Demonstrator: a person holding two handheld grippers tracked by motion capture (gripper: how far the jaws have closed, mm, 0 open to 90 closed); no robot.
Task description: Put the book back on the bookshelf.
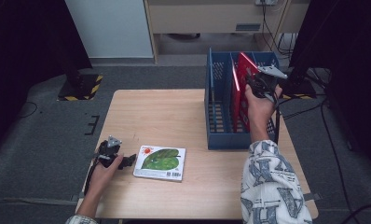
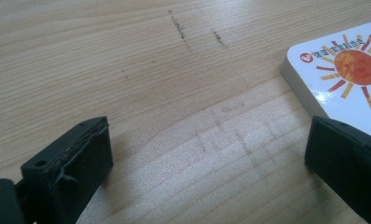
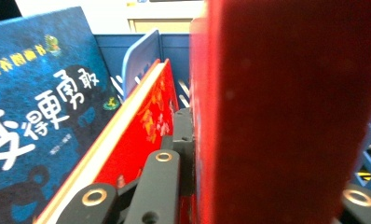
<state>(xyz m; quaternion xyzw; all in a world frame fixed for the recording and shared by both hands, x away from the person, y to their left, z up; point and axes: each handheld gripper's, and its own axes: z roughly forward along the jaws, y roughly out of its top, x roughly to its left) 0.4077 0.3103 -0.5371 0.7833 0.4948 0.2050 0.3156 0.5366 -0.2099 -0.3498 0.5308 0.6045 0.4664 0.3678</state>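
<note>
My right tongs (image 1: pixel 254 83) were clamped on a red book (image 1: pixel 245 77), upper right of the high view, holding it upright over the blue rack (image 1: pixel 216 135). I judged the step to be slotting this book into the rack, about half sunk. In the right gripper view the red cover (image 3: pixel 291 116) sat close against the lens, with another red book (image 3: pixel 146 126) leaning just beside it, a dark blue book (image 3: pixel 34 107) at far left and a divider (image 3: pixel 139 58) behind. Next move, I reckoned: lower straight down and keep clear of that leaning neighbour before letting go. My left tongs (image 1: pixel 127 161) rested on the table (image 1: pixel 165 116) at lower left, jaws apart, one touching the corner of the green book (image 1: pixel 160 162), which lay flat.
</note>
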